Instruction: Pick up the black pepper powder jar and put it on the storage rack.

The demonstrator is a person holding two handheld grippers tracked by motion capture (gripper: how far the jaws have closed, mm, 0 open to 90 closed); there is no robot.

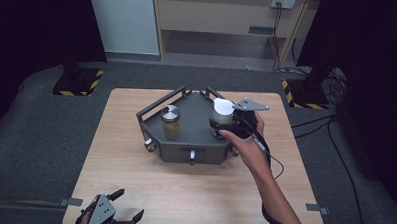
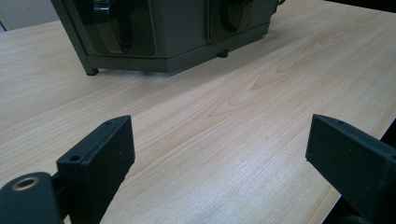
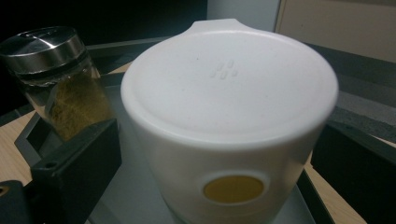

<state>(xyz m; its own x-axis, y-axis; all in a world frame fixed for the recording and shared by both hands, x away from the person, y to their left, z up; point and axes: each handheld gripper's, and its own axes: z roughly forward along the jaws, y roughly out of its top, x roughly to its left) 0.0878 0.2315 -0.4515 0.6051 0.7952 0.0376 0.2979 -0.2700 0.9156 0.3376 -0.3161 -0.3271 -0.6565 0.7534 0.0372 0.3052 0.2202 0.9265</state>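
Left tool (image 1: pixel 117 209): nearest cam, low at front-left edge of bench (image 1: pixel 134 180); jaws spread wide, nothing between them, idle.
Right tool (image 1: pixel 220 124): at right end of rack (image 1: pixel 185 146), jaws released, standing either side of white tub (image 1: pixel 222 110) w/ gaps showing, pads not pressing.
White tub: upright on rack's right side, lid on, round amber window (image 3: pixel 233 189) low on its front wall; sits square betw. jaws in right tool view.
Spice jar (image 1: pixel 170 122): glass, steel cap, yellowish contents; upright on rack, left of tub, apart from it.
Rack: dark grey angular tray w/ rails & knobs, mid-bench.
Step (est.): tub looks set down & let go; next likely a pull-back.
Tip: draw right tool straight back along jaw line, keep jaws wide, no sideways swing; tub could tip, jar is close by.
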